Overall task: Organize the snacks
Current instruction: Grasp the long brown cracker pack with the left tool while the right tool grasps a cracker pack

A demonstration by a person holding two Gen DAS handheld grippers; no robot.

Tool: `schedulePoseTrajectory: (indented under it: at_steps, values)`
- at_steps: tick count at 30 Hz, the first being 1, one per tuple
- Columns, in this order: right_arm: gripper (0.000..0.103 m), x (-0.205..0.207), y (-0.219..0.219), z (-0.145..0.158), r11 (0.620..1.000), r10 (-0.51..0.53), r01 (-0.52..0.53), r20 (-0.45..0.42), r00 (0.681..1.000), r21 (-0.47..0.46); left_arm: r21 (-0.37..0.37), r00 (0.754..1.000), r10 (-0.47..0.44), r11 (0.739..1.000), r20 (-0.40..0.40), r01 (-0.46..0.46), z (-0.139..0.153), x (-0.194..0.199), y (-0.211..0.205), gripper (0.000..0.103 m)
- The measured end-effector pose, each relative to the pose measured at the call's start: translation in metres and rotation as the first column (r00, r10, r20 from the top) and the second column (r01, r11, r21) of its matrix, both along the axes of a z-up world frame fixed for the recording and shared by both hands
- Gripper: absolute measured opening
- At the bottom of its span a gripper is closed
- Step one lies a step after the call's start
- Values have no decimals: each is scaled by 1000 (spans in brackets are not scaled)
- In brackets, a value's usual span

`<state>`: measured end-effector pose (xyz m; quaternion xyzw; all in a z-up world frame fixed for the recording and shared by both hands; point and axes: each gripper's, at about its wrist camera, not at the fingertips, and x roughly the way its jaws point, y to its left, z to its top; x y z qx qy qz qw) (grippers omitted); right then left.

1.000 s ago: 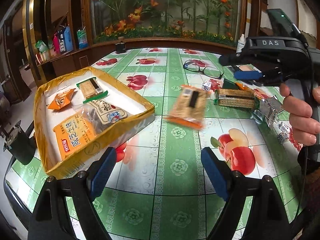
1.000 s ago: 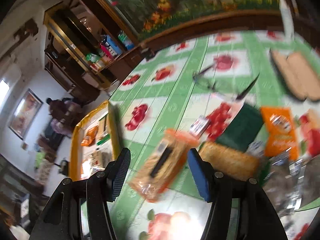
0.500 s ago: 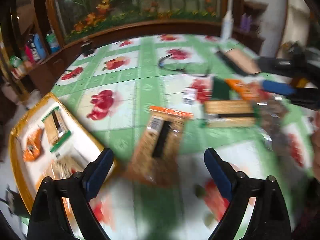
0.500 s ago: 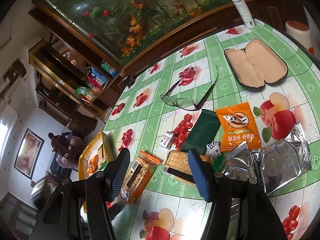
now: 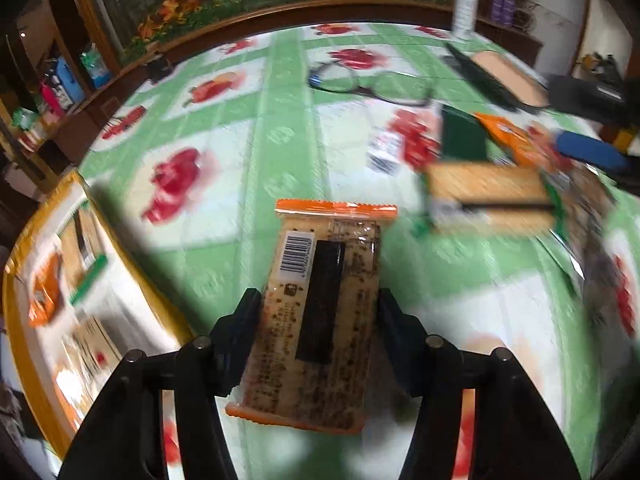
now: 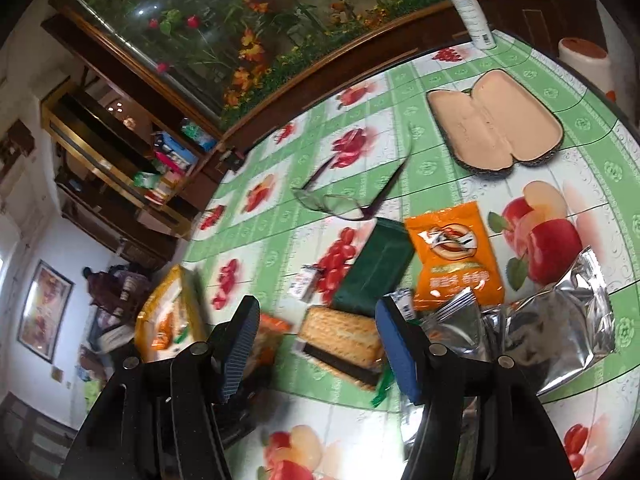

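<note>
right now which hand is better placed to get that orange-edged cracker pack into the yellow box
Left. The left gripper has its fingers closing around the cracker pack, and the yellow box sits just beside it. The right gripper is open over other snacks.

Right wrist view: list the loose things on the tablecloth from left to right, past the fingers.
Yellow tray → glasses → dark green packet → orange snack packet → open glasses case → silver foil packet.

Relative to the glasses (image 6: 348, 196): the case (image 6: 496, 130) lies right, the snack packets (image 6: 452, 256) in front, and the tray (image 6: 168, 312) front-left.
</note>
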<state>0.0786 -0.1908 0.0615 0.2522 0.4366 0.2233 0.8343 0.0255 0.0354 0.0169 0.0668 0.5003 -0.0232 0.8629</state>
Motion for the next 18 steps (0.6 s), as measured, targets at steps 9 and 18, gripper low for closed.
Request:
schedulePoseTrajectory:
  at_steps: [9, 18]
  values:
    - [65, 7, 35, -19, 976, 65, -62, 5, 998, -207, -83, 1000, 4, 997, 20, -3, -1, -81, 13, 55]
    - [65, -23, 80, -14, 897, 311, -274, 57, 949, -346, -90, 995, 87, 993, 53, -82, -1, -94, 39, 55]
